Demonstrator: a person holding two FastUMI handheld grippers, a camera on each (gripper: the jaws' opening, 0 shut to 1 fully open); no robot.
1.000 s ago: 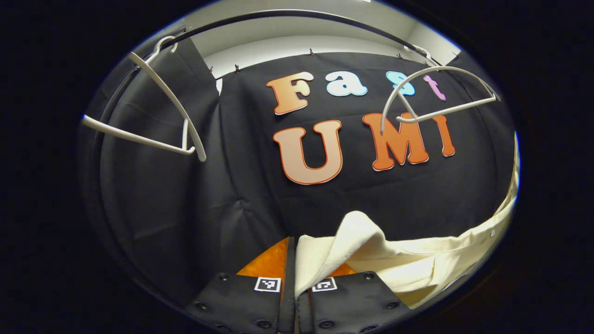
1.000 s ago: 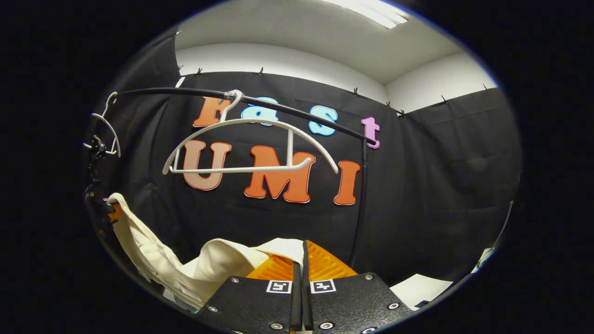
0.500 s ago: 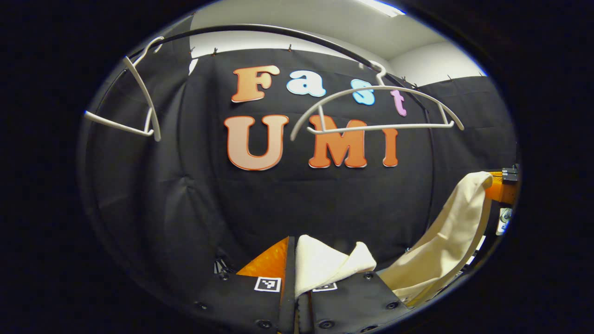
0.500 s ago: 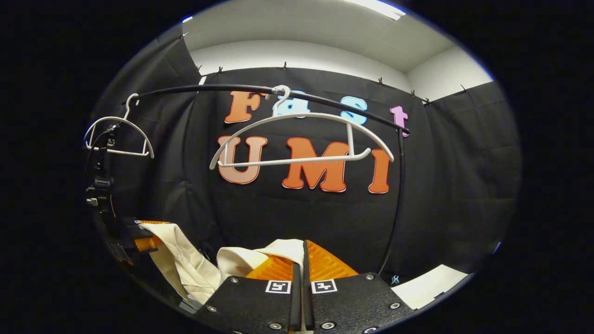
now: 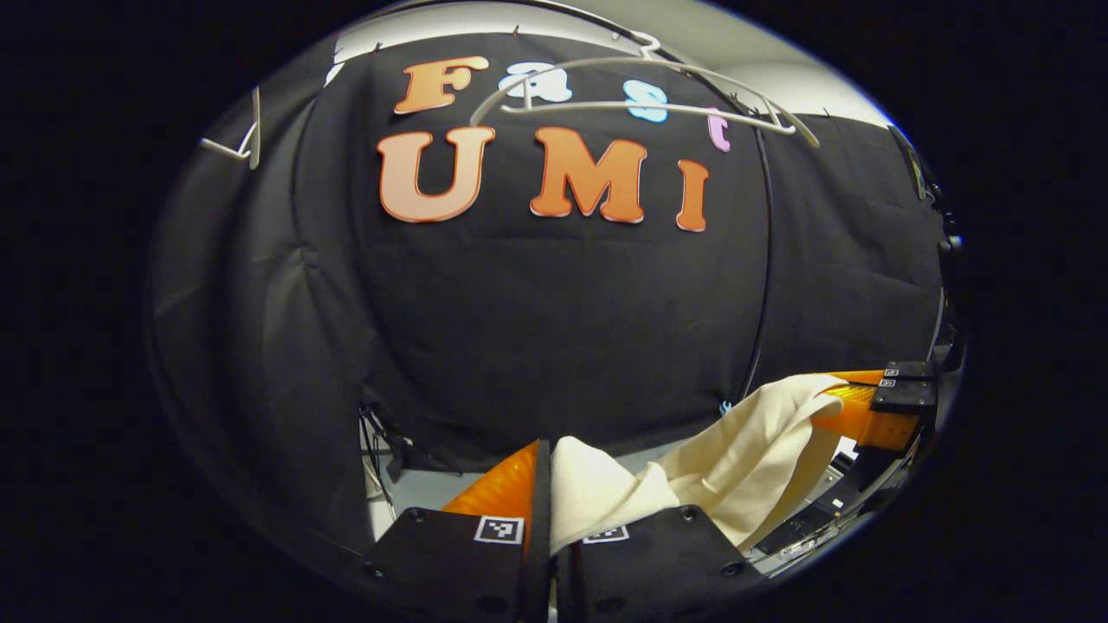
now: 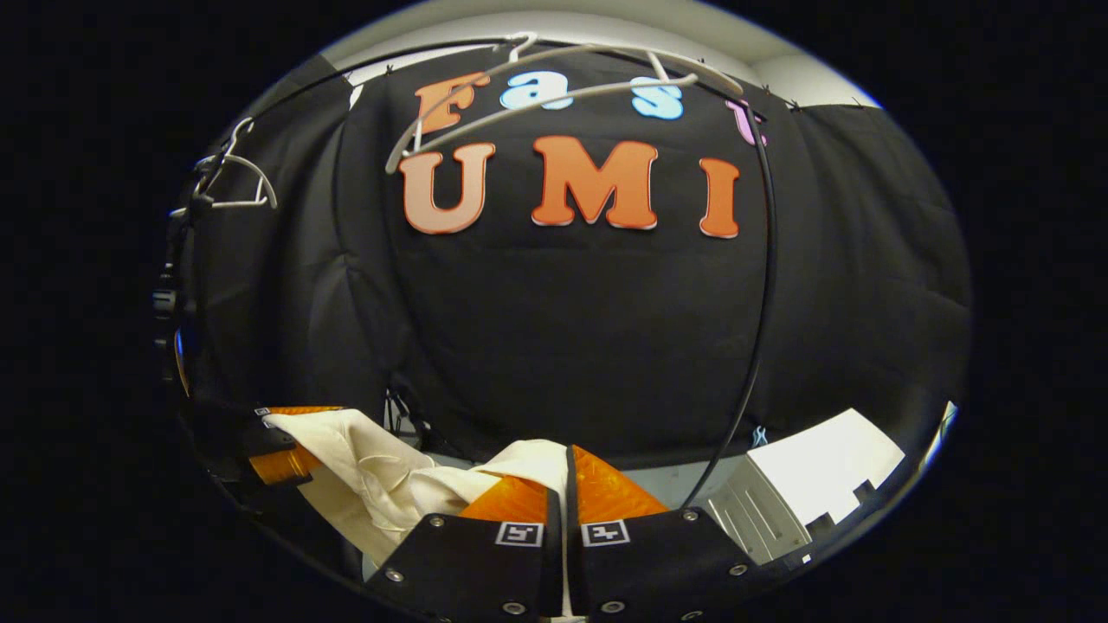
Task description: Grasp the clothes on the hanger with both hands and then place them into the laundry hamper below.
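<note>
A cream garment hangs slack between my two grippers, off the hangers. My left gripper is shut on one end of it at the bottom of the left gripper view, and the right gripper holds the other end at the right edge. In the right gripper view my right gripper is shut on the garment, which runs left to the left gripper. The bare white hanger hangs on the black rail high above. A white ribbed container, possibly the hamper, sits low at the right.
A second bare white hanger hangs at the rail's left end. The rail's black upright pole runs down just left of the white container. Grey floor shows below the black cloth wall, with cables by it.
Both grippers have come down with the garment; the hangers have slid to the top of both views. The floor and the white container have come into view.
</note>
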